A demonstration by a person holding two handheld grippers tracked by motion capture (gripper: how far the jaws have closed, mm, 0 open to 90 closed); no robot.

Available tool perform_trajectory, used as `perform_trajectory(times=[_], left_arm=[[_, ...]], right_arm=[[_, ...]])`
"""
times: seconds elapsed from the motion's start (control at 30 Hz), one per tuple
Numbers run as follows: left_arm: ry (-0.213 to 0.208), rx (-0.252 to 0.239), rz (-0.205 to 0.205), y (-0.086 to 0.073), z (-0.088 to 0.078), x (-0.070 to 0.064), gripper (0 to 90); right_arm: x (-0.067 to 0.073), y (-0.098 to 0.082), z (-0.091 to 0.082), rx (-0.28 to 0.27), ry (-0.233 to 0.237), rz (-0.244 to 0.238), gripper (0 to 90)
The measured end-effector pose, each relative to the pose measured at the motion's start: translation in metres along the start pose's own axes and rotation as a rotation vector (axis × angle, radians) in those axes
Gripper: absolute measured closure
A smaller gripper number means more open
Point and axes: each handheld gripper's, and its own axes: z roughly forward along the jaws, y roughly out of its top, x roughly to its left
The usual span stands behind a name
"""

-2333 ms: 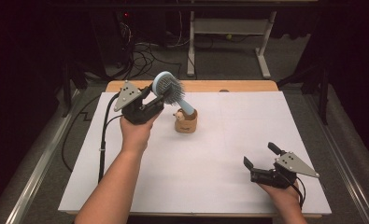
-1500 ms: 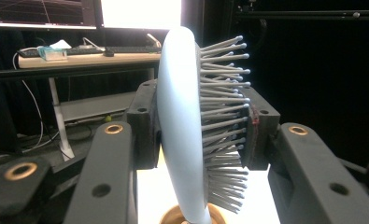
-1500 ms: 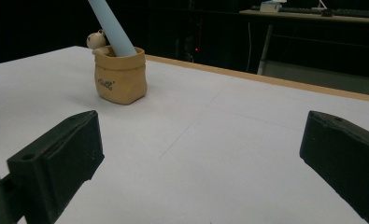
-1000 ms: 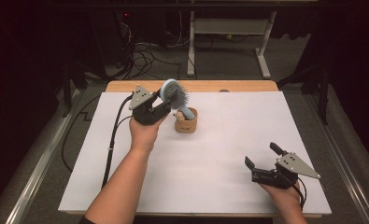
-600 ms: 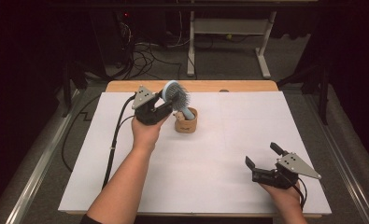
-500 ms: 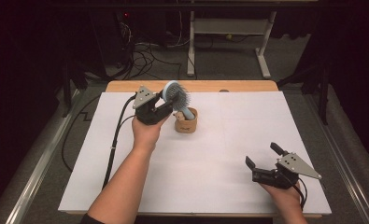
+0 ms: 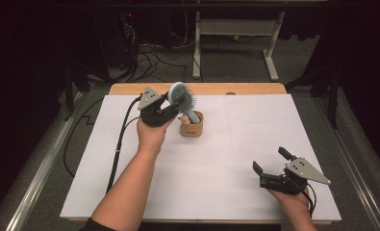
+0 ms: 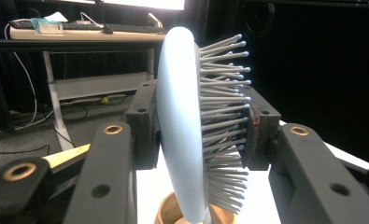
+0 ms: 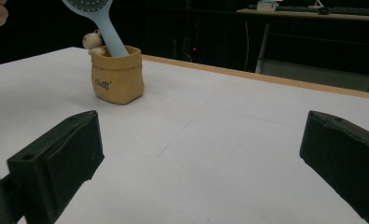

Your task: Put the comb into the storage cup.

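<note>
White paper covers the worktop [image 7: 216, 183], where the right tongs [image 7: 270, 161] rest spread wide, and farther off the left tongs [image 8: 198, 135] pinch the light, stiff hairbrush [image 7: 183, 98] by its head, handle in the little bag [image 7: 191, 126].

Far beyond my tool stands a white desk frame [image 7: 235, 33] on the grey floor [image 7: 298, 62], with tangled cables [image 7: 149, 53] to its left.
</note>
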Motion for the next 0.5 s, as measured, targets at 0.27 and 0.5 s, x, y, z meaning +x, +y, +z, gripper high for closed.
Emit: perform_trajectory(times=[0.27, 0.5], left_arm=[[0.021, 0.005, -0.004, -0.0037, 0.0038, 0.0045, 56.9], [0.021, 0.004, -0.011, -0.0033, 0.0045, 0.0051, 56.7]], right_arm=[[0.0001, -0.0001, 0.0002, 0.002, 0.002, -0.001, 0.1], [0.0002, 0.0002, -0.0001, 0.001, 0.0, -0.001, 0.1]])
